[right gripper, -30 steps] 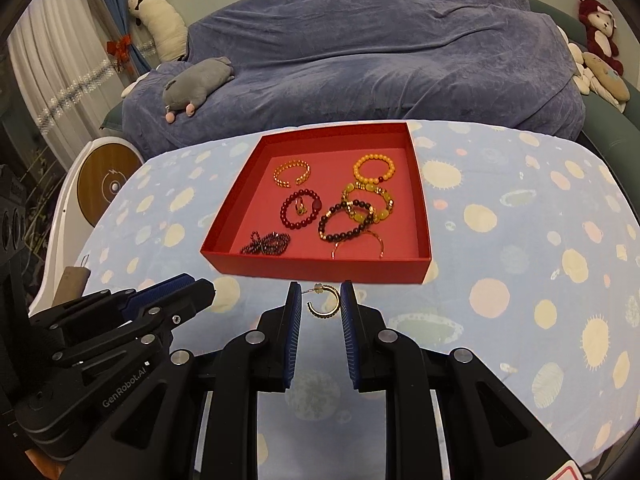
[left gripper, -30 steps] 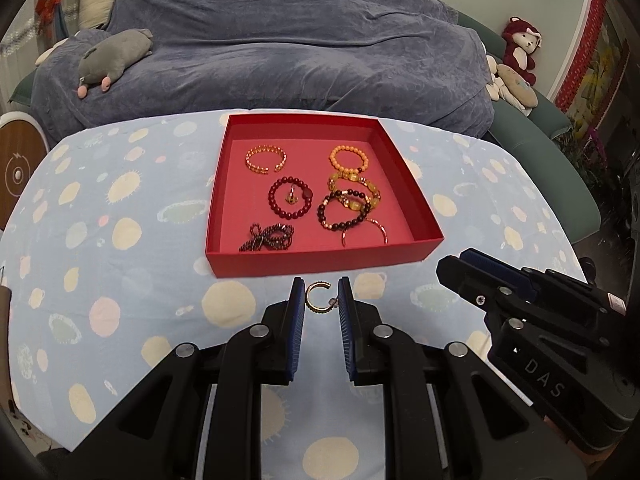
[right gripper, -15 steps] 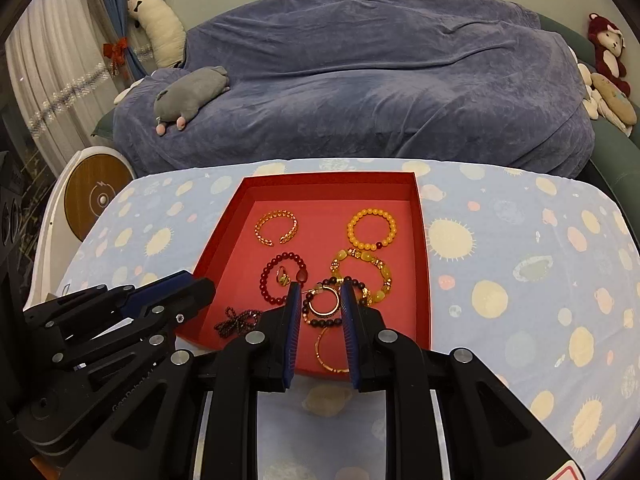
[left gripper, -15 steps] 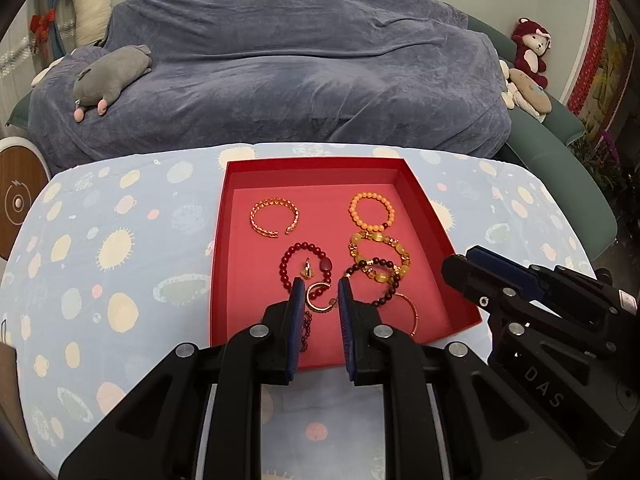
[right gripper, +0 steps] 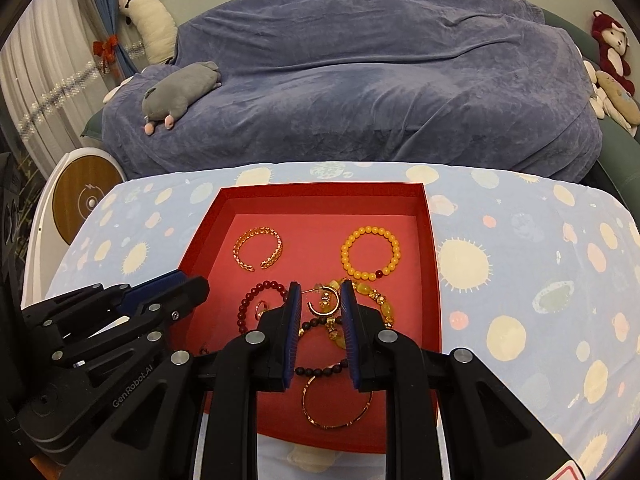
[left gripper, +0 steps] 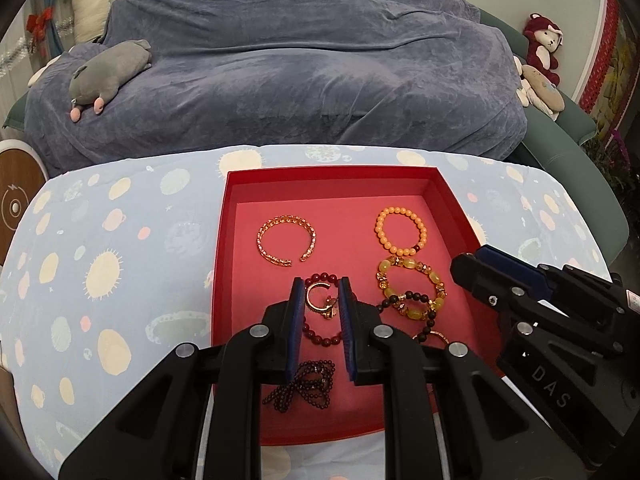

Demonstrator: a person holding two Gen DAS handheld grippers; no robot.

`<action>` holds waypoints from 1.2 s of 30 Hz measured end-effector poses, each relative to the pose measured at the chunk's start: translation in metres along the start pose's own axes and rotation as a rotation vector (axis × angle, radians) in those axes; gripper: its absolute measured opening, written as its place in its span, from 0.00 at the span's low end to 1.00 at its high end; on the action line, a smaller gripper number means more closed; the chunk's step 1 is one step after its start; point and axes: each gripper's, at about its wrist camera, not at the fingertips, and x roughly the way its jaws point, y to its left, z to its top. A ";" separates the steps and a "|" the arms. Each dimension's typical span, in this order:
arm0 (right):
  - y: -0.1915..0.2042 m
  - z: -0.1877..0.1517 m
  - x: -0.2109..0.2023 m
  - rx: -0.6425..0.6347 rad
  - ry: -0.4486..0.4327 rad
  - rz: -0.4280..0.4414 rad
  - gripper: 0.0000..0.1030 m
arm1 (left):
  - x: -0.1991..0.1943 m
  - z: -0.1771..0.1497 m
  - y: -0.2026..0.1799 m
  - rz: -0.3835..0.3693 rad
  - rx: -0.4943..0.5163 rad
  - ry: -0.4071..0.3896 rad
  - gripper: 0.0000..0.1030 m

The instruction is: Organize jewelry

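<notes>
Left hand-held gripper (left gripper: 323,305): blue pads pinch small gold open-hoop earring (left gripper: 319,300), hanging over shallow red cardboard tray (left gripper: 332,172).

Right hand-held gripper (right gripper: 320,300): same narrow gap, second gold hoop earring (right gripper: 325,301) between pads (contact looks light).

Risks:
- earring drops onto dark red bead bracelet (left gripper: 320,336), tangles
- thin hoop slips sideways, lands on dotted tabletop (left gripper: 100,264)
- two earrings end up apart, pair lost

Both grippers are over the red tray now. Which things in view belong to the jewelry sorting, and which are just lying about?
Job:
left gripper shut on a gold hoop earring
right gripper shut on its own gold hoop earring
red tray
orange bead bracelet
gold cuff bracelet

Lying about:
grey plush toy
red plush monkey
blue sofa cover
</notes>
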 end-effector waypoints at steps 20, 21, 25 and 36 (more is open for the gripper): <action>0.000 0.002 0.031 0.017 0.034 -0.034 0.30 | 0.029 0.007 0.006 0.057 -0.014 0.026 0.39; -0.001 0.001 0.028 0.021 0.033 -0.035 0.31 | 0.027 0.006 0.006 0.057 -0.018 0.027 0.41; -0.003 -0.004 0.015 0.029 0.025 -0.049 0.37 | 0.015 0.002 0.006 0.063 -0.023 0.021 0.46; 0.003 -0.033 -0.039 0.046 0.018 -0.105 0.44 | -0.036 -0.025 -0.003 0.078 -0.008 -0.001 0.59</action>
